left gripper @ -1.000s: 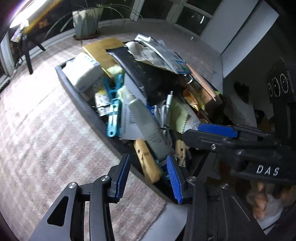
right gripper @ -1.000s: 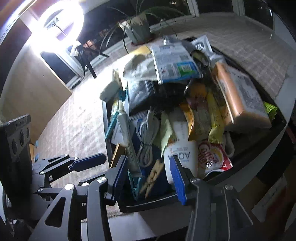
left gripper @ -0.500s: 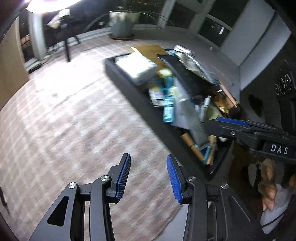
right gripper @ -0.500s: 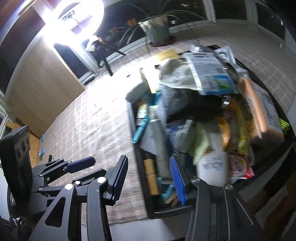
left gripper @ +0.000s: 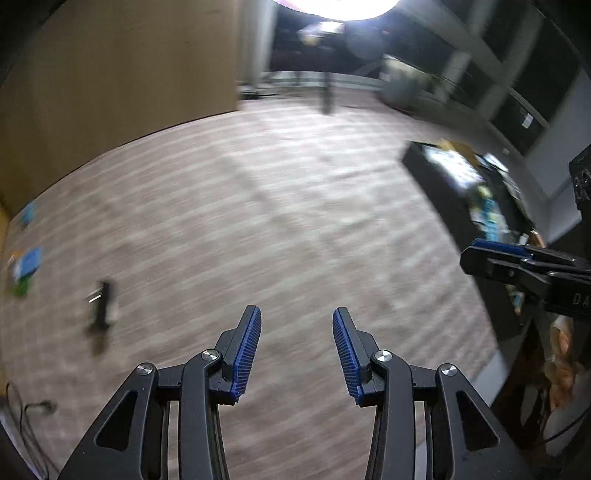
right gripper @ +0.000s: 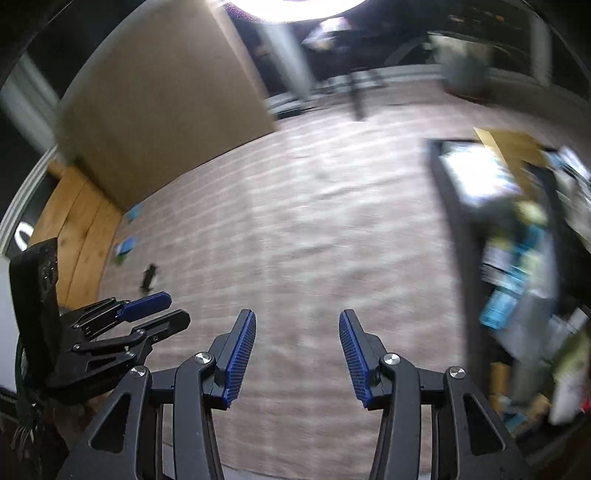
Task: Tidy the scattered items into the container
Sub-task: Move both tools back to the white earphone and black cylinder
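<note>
My left gripper (left gripper: 296,325) is open and empty over the pale woven tablecloth (left gripper: 258,221). My right gripper (right gripper: 297,326) is open and empty too. The black container (right gripper: 454,236), heaped with items, sits at the right edge of both views; it also shows in the left wrist view (left gripper: 424,166). A small dark object (left gripper: 101,306) lies on the cloth far left, also in the right wrist view (right gripper: 149,277). Blue and green packets (left gripper: 26,264) lie at the left edge, seen too in the right wrist view (right gripper: 125,247). Both views are motion-blurred.
A tan board (right gripper: 159,122) stands at the back left. A ring light (left gripper: 343,7) glares at the top. A plant pot (right gripper: 465,70) stands at the far edge. A thin cable (left gripper: 33,410) lies at the lower left.
Both grippers have swung left away from the container, which has slid from centre to the right edge of both views. The loose items on the left of the cloth have come into view.
</note>
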The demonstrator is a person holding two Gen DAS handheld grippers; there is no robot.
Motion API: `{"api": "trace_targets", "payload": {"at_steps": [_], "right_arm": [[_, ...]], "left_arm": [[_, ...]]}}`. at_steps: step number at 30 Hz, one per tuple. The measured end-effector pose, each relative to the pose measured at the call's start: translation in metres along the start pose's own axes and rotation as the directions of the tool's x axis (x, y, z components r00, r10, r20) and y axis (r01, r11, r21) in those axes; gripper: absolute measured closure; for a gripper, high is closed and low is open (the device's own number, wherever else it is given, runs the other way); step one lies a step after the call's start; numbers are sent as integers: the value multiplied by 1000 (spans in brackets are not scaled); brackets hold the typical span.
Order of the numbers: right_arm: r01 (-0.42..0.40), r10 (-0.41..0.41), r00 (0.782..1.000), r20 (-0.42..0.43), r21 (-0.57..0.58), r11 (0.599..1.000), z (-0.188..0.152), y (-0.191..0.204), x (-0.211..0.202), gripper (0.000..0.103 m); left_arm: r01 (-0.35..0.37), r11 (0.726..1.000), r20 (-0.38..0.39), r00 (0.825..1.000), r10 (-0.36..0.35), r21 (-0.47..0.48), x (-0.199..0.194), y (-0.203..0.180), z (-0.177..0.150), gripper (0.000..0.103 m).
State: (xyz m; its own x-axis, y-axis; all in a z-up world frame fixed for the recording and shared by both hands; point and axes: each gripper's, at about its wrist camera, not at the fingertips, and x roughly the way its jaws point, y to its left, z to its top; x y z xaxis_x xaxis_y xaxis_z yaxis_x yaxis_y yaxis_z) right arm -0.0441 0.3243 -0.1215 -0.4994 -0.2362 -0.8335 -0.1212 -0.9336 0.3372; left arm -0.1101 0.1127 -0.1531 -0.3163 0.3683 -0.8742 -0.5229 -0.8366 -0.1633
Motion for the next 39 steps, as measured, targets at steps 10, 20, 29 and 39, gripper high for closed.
{"api": "trace_targets", "payload": {"at_steps": [10,20,29,39], "right_arm": [[-152,132,983,-130,-163,975,30,128,88,60],[-232,174,937,-303,-170,958,50,205,182,60],[-240,184,910,-373,-108,965,60,224,235,61],[-264,201,893,-403,-108,958,60,230,247,86]], "left_arm": [[-104,972,-7,994,105,-210,-22,145,-42,59],[-99,967,-23,995,96,-234,-7,188,-49,59],[-89,972,-37,996,83,-218,10,194,-38,59],[-87,971,-53,996,77,-223,23,207,-28,59]]}}
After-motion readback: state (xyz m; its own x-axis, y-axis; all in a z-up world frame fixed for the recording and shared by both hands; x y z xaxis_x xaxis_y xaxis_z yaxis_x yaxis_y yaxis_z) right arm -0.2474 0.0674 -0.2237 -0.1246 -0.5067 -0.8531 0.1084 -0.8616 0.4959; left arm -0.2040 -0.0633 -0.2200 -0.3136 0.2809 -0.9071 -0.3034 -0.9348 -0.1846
